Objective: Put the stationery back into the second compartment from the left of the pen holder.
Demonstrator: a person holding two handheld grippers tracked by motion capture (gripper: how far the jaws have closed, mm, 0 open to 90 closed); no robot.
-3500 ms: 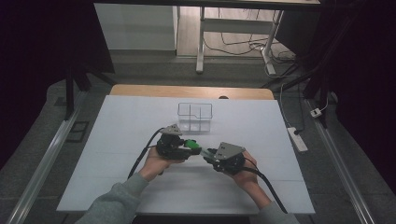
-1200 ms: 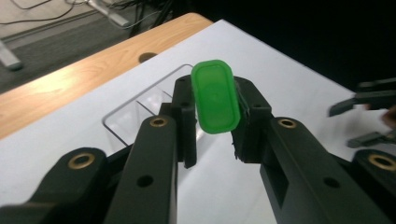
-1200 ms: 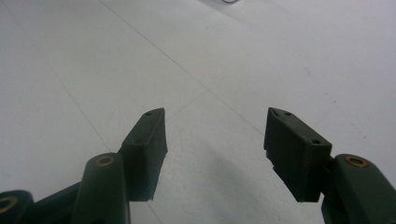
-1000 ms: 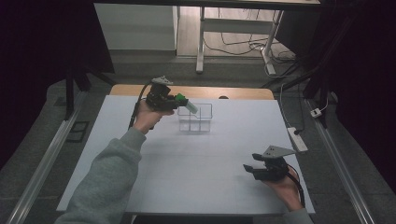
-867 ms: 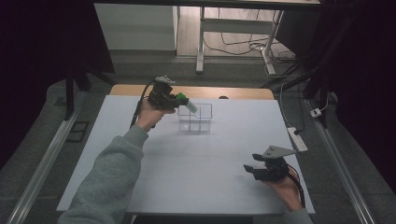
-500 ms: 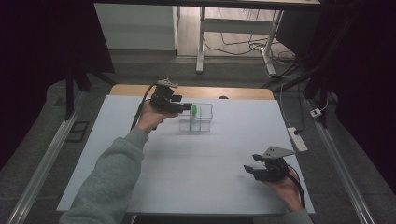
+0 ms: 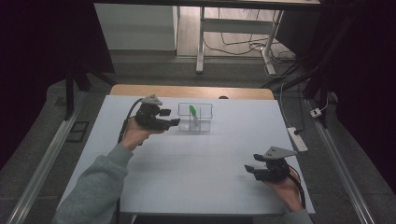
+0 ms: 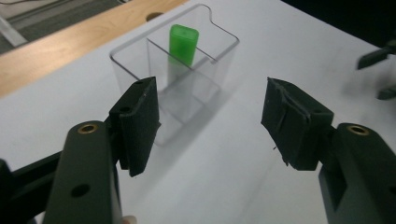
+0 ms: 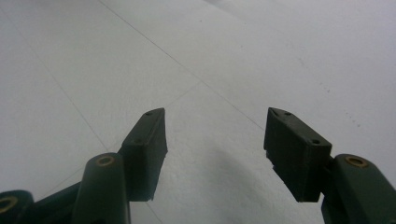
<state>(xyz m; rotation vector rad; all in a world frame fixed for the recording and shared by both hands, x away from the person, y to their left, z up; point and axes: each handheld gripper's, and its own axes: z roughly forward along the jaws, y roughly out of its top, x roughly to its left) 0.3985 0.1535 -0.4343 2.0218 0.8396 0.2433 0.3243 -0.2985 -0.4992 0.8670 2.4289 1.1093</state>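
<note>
Left gripper view: left tongs [image 8: 210, 123] have just been opening, nothing between them; green block [image 8: 183, 44] leans in the clear divided box [image 8: 140, 49], apparently its far compartment, at 12 o'clock. Placement looks done; next, withdraw clear. Right tongs [image 9: 215, 149] half-open, empty, over the worktop [image 9: 280, 56].

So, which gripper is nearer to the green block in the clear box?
Left. The left gripper sits just beside the clear box that holds the green block, jaws open and empty. The right gripper rests far off, near the table's front right.
</note>
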